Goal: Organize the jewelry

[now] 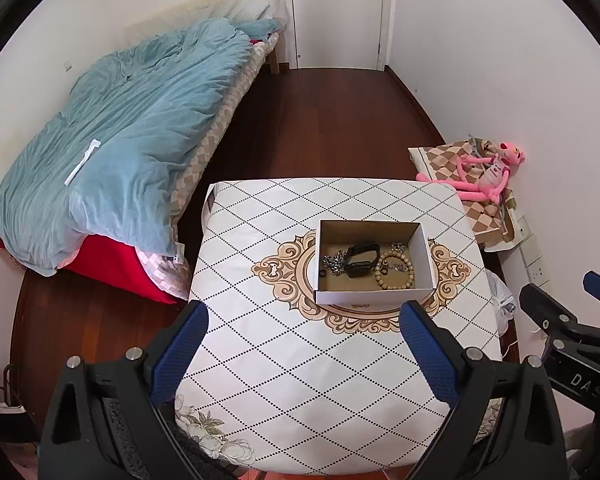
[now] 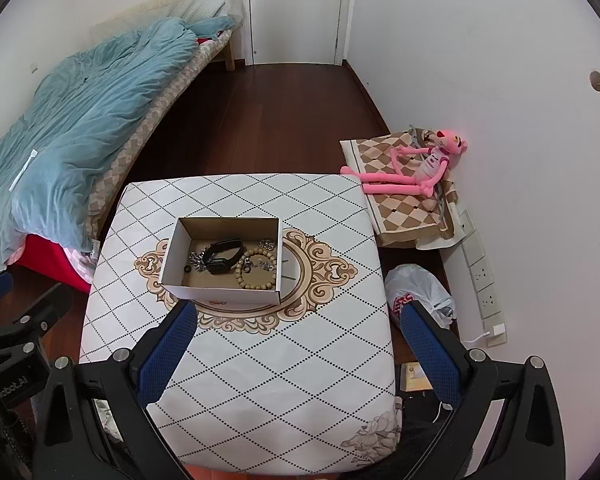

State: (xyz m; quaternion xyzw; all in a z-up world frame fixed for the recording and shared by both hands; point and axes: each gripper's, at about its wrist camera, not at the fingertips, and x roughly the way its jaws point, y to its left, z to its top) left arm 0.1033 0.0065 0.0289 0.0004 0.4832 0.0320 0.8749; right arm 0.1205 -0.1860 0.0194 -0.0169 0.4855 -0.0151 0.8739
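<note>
A small open cardboard box (image 1: 424, 256) (image 2: 172, 256) stands on the patterned table (image 1: 284, 380) (image 2: 268, 360). Inside lie a black watch (image 1: 362, 260) (image 2: 222, 258), a wooden bead bracelet (image 1: 394, 270) (image 2: 256, 270), a silver chain (image 1: 334, 262) (image 2: 196, 260), a small black ring (image 1: 322, 274) (image 2: 187, 270) and small silver pieces (image 1: 398, 246) (image 2: 266, 245). My left gripper (image 1: 306, 320) is open and empty, held above the table's near half, short of the box. My right gripper (image 2: 300, 320) is open and empty, near the table's right edge. The right gripper also shows at the left wrist view's right edge (image 1: 560, 312).
A bed with a blue duvet (image 1: 112, 132) (image 2: 68, 120) stands left of the table. A pink plush toy (image 1: 484, 176) (image 2: 412, 168) lies on a checkered cushion (image 2: 404, 204) by the right wall. A white plastic bag (image 2: 420, 292) sits on the floor right of the table. A closed door (image 1: 336, 12) is at the back.
</note>
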